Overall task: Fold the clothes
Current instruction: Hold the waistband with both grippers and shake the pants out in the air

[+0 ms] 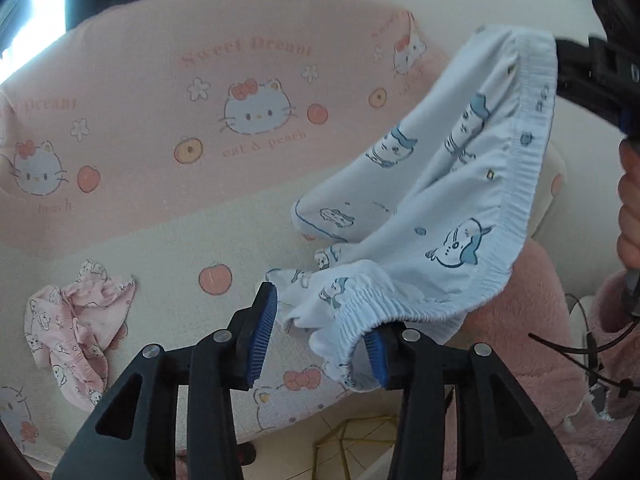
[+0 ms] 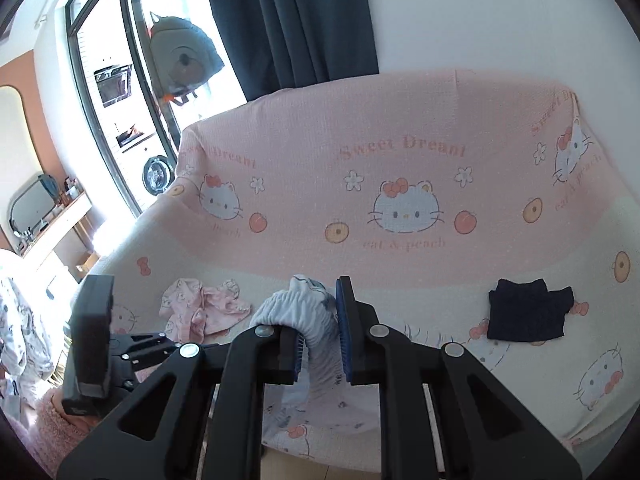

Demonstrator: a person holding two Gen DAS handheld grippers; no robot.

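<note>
Held up in the air over the sofa (image 2: 400, 288): white shorts with blue cats (image 1: 452, 200). Left gripper (image 1: 320, 340) fingers wide apart, waistband draped over the right-hand finger (image 1: 378, 356), not pinched. Right gripper (image 2: 320, 344) fingers partly closed, with the bunched waistband between them. Left of the left fingers, a crumpled pink garment (image 1: 76, 332) on the seat. Right of the right fingers, a folded dark garment (image 2: 528, 312).
</note>
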